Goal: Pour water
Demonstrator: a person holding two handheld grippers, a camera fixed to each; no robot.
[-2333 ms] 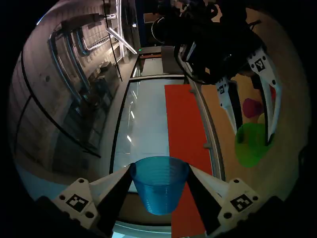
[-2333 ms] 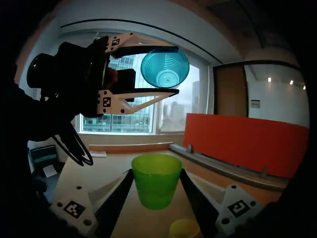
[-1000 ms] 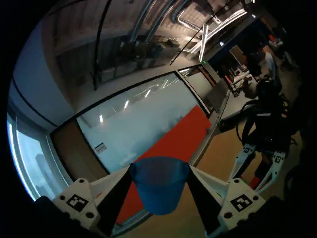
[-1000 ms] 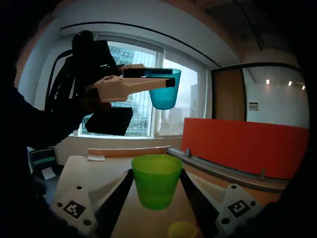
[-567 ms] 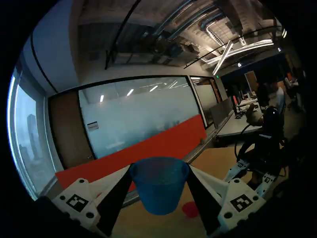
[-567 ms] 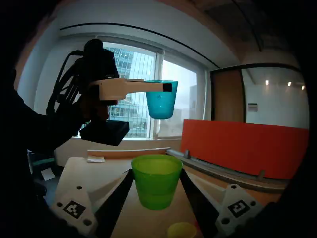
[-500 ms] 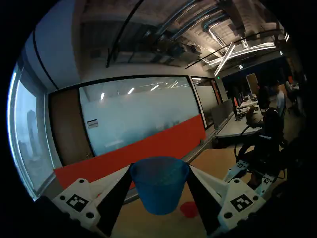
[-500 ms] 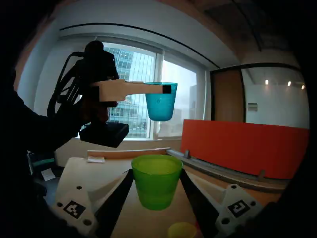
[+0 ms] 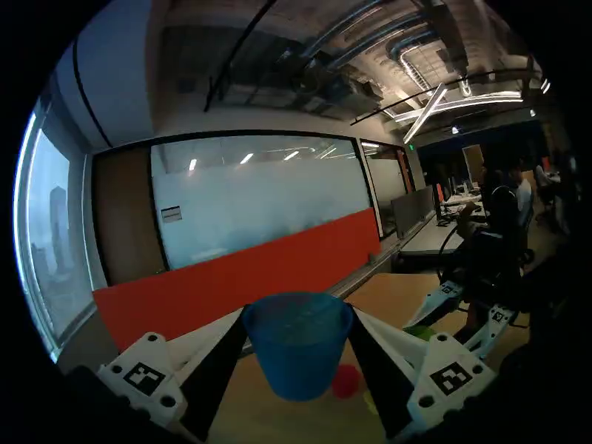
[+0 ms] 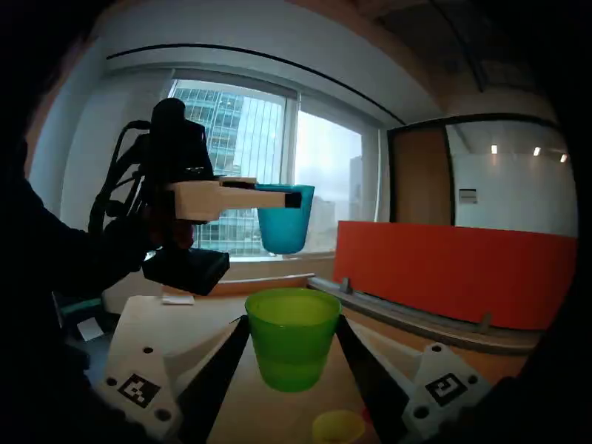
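Right now we are gripping a blue cup (image 9: pixel 298 348) in the left gripper (image 9: pixel 298 317). Its two fingers (image 9: pixel 220 355) are pressing on either side of the cup just under the rim, and the cup is standing upright in the air above the wooden table (image 9: pixel 381 290). In the right gripper (image 10: pixel 293 323) we are clasping a green cup (image 10: pixel 293 344) the same way, both fingers closing on its walls, mouth up. Whether it is resting on the top or lifted off it we cannot tell.

In the right gripper view we are seeing the blue cup hanging higher than the green one and slightly to its left, apart from it, with a dark hand (image 10: pixel 140 229) carrying the tool. Whether either cup is holding water we cannot tell.

Beneath the green cup a yellow cup (image 10: pixel 337 427) is sitting on the table. In the left gripper view a red cup (image 9: pixel 345 381) is resting on the top just beyond the blue one.

Farther off, a grey rail (image 10: pixel 403 311) is running along the table's edge, and an orange-red partition (image 10: pixel 459 274) is rising right behind it. Beyond that a frosted glass wall (image 9: pixel 259 196) and a brown door (image 9: pixel 122 214) are closing off the room. A tall window (image 10: pixel 237 170) is showing city towers, and strip lights (image 9: pixel 433 107) are glowing on the bare ceiling. A person (image 9: pixel 507 214) is waiting by the far desks, too dim for us to tell whether standing or seated.
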